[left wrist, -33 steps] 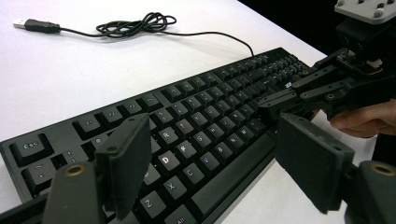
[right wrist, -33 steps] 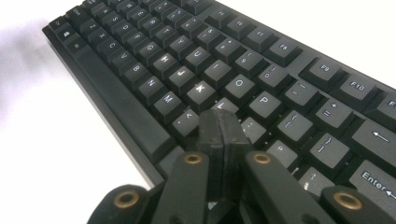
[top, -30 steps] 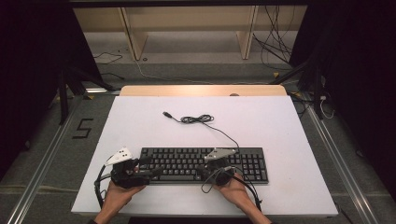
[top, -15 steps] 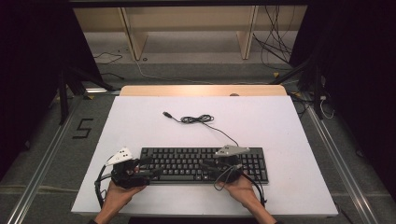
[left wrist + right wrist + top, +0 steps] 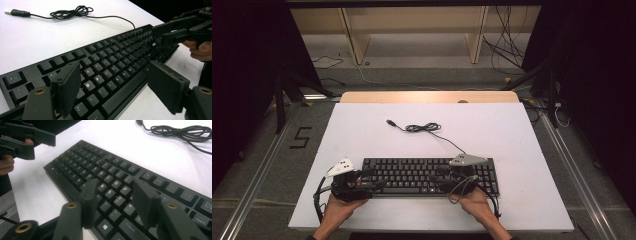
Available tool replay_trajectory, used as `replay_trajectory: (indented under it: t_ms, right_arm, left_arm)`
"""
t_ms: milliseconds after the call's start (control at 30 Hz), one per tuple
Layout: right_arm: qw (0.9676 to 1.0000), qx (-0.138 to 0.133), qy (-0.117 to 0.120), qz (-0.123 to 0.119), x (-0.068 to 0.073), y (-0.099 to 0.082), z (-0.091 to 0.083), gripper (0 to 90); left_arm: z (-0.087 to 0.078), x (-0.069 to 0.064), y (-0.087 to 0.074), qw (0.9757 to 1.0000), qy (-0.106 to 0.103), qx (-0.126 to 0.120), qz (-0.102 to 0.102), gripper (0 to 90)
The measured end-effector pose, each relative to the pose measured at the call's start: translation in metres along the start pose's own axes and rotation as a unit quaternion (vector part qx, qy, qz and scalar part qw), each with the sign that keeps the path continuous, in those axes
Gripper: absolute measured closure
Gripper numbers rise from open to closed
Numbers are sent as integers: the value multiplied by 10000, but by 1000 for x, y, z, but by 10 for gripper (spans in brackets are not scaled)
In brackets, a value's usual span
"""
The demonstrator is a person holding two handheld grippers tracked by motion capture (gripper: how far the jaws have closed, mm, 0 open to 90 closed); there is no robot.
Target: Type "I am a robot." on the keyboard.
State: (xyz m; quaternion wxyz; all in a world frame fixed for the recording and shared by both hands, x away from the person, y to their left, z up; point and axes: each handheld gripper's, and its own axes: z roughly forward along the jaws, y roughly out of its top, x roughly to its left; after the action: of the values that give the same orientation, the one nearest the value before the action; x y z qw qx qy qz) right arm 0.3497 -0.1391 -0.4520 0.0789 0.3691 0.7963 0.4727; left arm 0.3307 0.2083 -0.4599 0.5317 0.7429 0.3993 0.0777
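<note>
A black keyboard (image 5: 412, 172) (image 5: 112, 62) (image 5: 100, 167) lies near the front of the white table (image 5: 362, 130). Its cable (image 5: 422, 127) (image 5: 72, 12) (image 5: 180, 131) is bunched behind it and ends in a loose USB plug (image 5: 390, 122). My left gripper (image 5: 373, 179) (image 5: 116, 87) stands wide open at the keyboard's left end, one jaw over the keys and the other off the front edge. My right gripper (image 5: 438, 179) (image 5: 117, 202) hovers over the right half of the keys; its jaws have just been opening, with nothing held between them.
Each gripper view shows the other gripper farther off, the right gripper (image 5: 175, 30) and the left gripper (image 5: 25, 140). A wooden shelf frame (image 5: 412, 30) and floor cables (image 5: 507, 50) lie beyond the table's far edge. A "5" mark (image 5: 301, 137) is on the floor at left.
My right gripper has shifted to the right along the keyboard and lifted slightly, its jaws spreading apart. The left gripper and the keyboard have stayed put.
</note>
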Motion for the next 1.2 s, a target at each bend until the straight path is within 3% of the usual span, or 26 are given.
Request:
replay_trajectory:
  t_ms: [600, 967, 1200]
  right_arm:
    - [9996, -264, -112, 44, -3, -6, -27, 394]
    - [9984, -494, -243, 106, -8, -16, -48, 374]
    - [9984, -482, -302, 48, -8, -23, -53, 362]
  left_arm:
    - [0, 0, 0, 10000, -9, -2, -5, 263]
    - [0, 0, 0, 10000, -27, 18, 12, 261]
    - [0, 0, 0, 10000, -33, 10, 20, 261]
